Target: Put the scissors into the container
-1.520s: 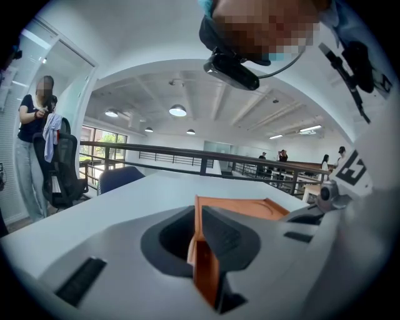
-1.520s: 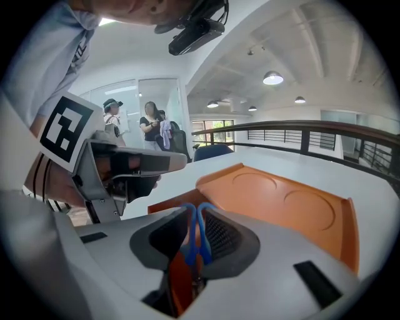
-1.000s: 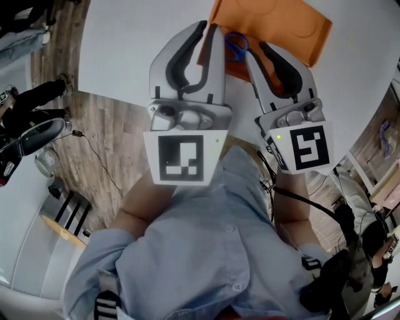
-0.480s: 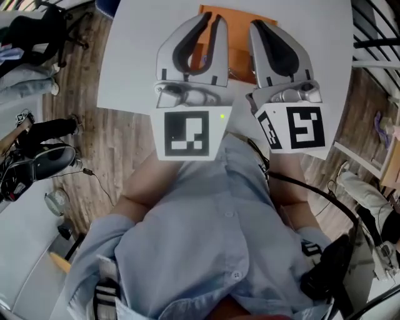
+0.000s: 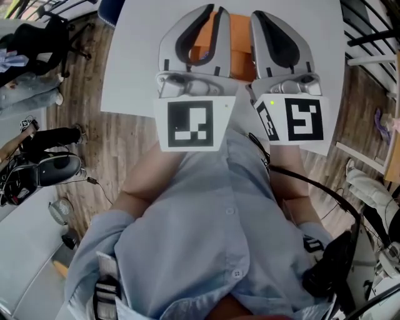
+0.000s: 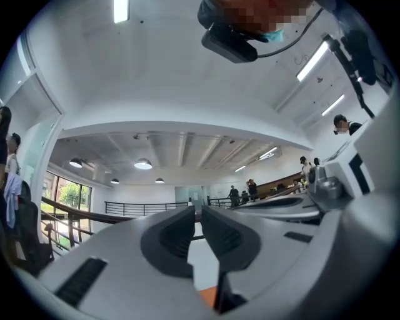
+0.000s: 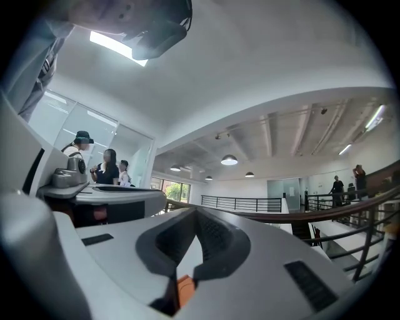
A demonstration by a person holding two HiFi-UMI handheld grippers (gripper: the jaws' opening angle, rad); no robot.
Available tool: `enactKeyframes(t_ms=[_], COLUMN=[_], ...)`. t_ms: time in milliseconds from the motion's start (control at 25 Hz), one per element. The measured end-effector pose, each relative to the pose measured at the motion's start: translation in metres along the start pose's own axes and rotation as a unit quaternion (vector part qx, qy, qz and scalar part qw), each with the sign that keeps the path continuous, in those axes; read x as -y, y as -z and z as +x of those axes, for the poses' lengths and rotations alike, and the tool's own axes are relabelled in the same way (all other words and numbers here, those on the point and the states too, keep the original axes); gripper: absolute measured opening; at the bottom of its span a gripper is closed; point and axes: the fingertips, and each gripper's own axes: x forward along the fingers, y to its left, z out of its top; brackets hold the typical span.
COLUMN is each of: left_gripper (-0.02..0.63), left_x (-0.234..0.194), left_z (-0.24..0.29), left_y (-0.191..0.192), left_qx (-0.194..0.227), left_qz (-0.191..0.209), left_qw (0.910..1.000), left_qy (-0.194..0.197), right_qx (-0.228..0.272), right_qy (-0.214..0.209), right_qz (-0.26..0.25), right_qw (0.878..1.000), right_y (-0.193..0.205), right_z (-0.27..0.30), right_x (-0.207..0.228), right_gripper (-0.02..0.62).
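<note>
In the head view both grippers are held up close to the person's chest, above the near edge of a white table [image 5: 137, 62]. The left gripper [image 5: 214, 9] is shut with nothing in it. Beside it, the right gripper [image 5: 255, 14] is also shut and holds nothing. An orange container [image 5: 239, 37] lies on the table behind them and shows only between and through the jaws. The scissors are hidden. The left gripper view has its jaws [image 6: 195, 209] aimed level across a large hall, and the right gripper view [image 7: 197, 211] does the same.
Wooden floor [image 5: 125, 137] surrounds the table. A chair with dark clothes [image 5: 37, 37] and dark gear [image 5: 37, 169] stand at the left. A rack [image 5: 375, 44] is at the right. A railing [image 7: 250, 201] and standing people [image 7: 109, 167] show in the gripper views.
The head view has swung, so the table sits squarer. The grippers now cover most of the orange container, and the blue-handled scissors seen one second ago are out of sight. Both grippers stayed shut.
</note>
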Motion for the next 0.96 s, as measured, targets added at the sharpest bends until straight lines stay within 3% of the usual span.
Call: enactKeyframes(t_ms=[960], left_gripper=[0.040], left_x=[0.014], left_z=[0.022], left_y=[-0.002], left_qx=[0.004], left_qz=[0.013], left_qw=[0.9999], left_qy=[0.008], right_qx=[0.007], right_qy=[0.006], right_qz=[0.001], right_qw=[1.000], right_y=[0.000], right_z=[0.000], right_x=[0.025], right_gripper=[0.011])
